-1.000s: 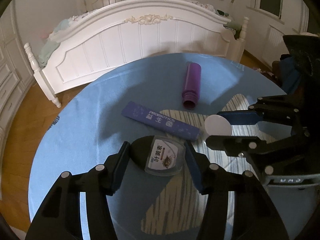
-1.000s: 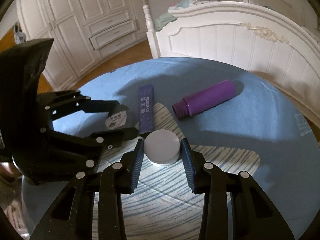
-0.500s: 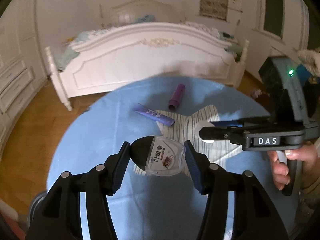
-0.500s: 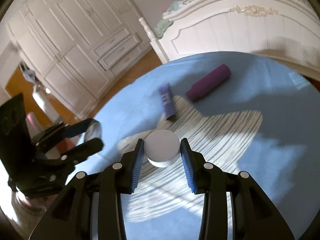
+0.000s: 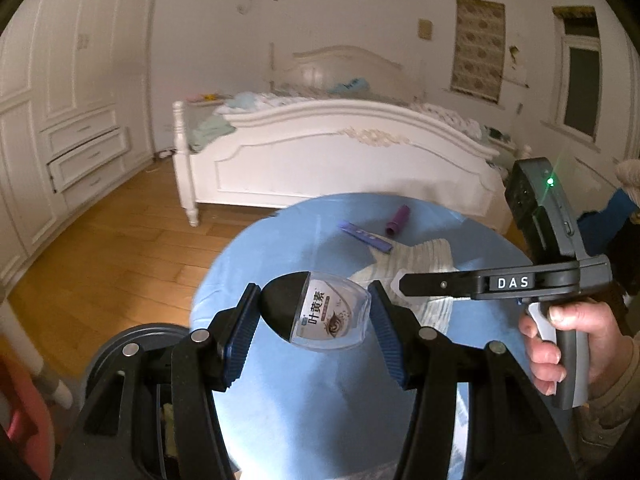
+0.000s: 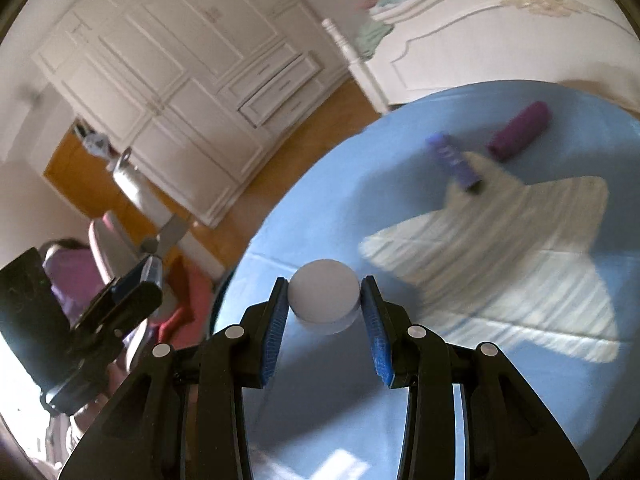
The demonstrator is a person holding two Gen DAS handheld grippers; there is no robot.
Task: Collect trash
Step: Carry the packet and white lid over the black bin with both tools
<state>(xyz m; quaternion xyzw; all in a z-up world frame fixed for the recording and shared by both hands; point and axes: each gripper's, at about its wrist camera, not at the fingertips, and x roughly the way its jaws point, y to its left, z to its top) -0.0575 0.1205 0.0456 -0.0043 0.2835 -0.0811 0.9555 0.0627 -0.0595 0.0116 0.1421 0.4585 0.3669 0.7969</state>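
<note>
Grips hold: your left gripper (image 5: 312,316) clamps the clear plastic pack (image 5: 332,316) above the table (image 5: 304,412) edge; the right gripper (image 6: 324,300) pinches the white cap (image 6: 323,294). Both look light, stiff and slick, so keep pads on their flat sides.

"DAS" on the right gripper (image 5: 396,282); "叶黄素" on the clear container (image 5: 328,314).

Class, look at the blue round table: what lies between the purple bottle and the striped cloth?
The flat purple box lies between the purple bottle and the striped cloth, its near end on the cloth; clearest in the right wrist view.
</note>
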